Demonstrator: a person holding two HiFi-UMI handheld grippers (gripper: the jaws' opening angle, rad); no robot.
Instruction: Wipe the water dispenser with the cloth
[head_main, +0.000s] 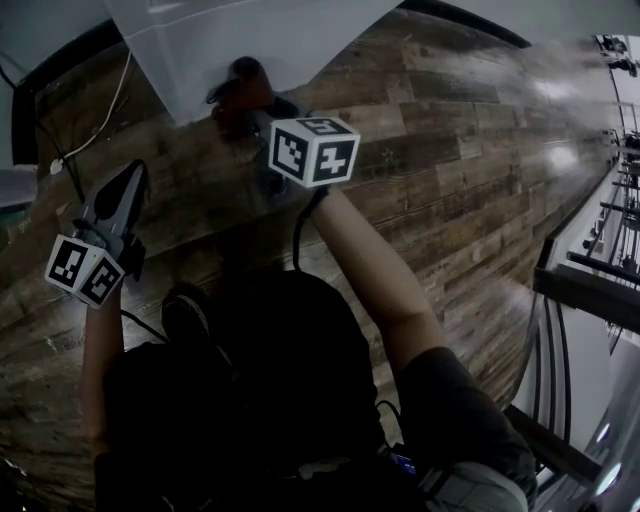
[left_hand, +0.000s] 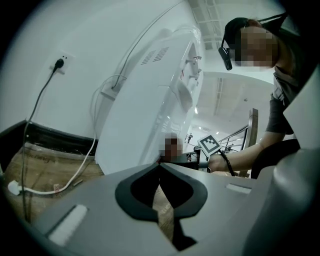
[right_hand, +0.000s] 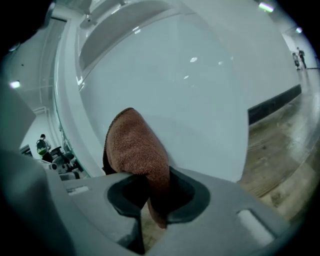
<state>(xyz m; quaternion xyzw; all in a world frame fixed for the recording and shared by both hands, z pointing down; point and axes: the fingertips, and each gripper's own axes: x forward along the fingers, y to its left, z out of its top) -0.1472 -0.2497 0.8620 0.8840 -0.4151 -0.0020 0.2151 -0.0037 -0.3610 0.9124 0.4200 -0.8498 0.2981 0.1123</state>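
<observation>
Right gripper (right_hand: 150, 180), clamped on the brown cloth (right_hand: 135, 145), should press it flat along the water dispenser (right_hand: 200, 100); left gripper (left_hand: 160, 164) is closed, empty.

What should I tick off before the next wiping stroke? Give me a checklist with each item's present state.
1. Cloth held by the right gripper: ok, jaws shut on it.
2. Cloth aimed at the dispenser: ok, its white side panel fills the view behind the cloth.
3. Cloth pressed against the panel: cannot tell, contact is unclear.
4. Left gripper out of the way: ok, jaws together, nothing between them, held off to the side.
5. Cord clear of the cloth: ok, it lies on the floor, apart from the cloth.
</observation>
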